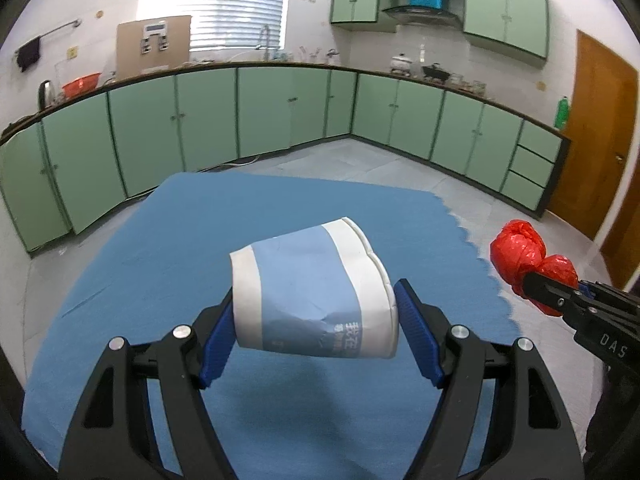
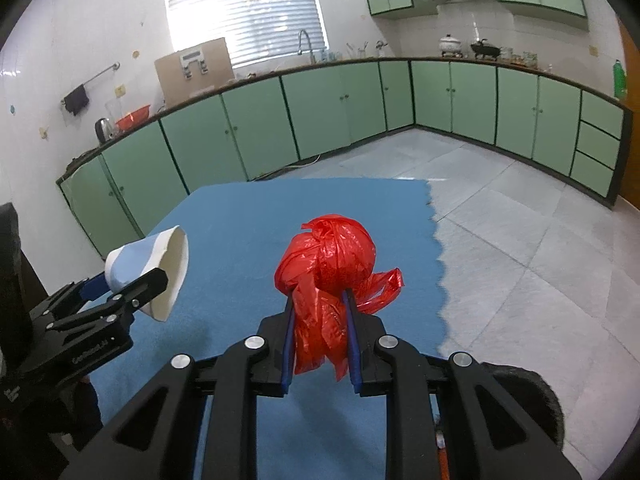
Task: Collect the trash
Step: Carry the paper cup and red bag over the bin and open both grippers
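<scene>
While both hands are raised over a table (image 1: 120,272) covered in blue cloth, each pair of tongs carries one piece of trash. The left tongs (image 1: 316,322) are clamped on a paper cup (image 1: 312,292), blue in the middle with white bands at both ends, lying on its side between the blue pads. The cup's wall is dented where it is squeezed, and its open mouth faces right, toward the other tongs. It hangs in the air above the middle of the table, touching nothing but the pads.

The right tongs (image 2: 320,320) are closed tight on a crumpled red plastic bag (image 2: 332,264). The pads pinch the bag's loose lower part, and its knotted, ball-shaped bulk stands up beyond the fingertips, with a handle loop sticking out to the right. The bag is held above the right side of the table, near the scalloped right edge of the cloth, clear of the surface.

Seen from the right wrist, the cup and left tongs are at the left edge of the table, well apart from the bag. Green cabinets (image 2: 320,112) line the walls behind, under a bright window with blinds (image 2: 244,12). Pale floor tiles (image 2: 520,240) lie to the right of the table.
</scene>
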Available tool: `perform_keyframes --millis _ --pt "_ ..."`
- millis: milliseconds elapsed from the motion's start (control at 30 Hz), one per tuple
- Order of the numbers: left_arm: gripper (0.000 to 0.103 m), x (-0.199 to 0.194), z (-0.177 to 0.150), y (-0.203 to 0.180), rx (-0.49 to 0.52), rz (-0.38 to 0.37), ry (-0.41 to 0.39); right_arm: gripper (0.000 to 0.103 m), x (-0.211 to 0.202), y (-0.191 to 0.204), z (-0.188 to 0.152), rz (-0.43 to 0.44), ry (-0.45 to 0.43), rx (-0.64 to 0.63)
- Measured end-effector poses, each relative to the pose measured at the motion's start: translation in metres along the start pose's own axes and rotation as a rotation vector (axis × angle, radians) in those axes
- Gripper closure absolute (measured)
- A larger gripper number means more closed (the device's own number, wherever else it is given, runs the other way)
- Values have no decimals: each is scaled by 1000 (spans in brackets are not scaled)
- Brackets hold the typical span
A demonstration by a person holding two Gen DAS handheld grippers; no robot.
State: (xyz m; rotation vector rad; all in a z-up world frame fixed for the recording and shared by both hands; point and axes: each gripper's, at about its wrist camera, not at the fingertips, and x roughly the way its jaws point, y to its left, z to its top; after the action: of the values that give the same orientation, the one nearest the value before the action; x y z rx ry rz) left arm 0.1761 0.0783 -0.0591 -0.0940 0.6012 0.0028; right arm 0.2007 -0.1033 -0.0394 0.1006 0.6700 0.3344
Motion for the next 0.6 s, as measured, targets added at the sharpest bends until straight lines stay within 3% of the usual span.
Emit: perform_keyframes --millis 600 --pt "31 -36 -11 -124 129 -236 -47 82 -92 -67 -15 -137 -100 81"
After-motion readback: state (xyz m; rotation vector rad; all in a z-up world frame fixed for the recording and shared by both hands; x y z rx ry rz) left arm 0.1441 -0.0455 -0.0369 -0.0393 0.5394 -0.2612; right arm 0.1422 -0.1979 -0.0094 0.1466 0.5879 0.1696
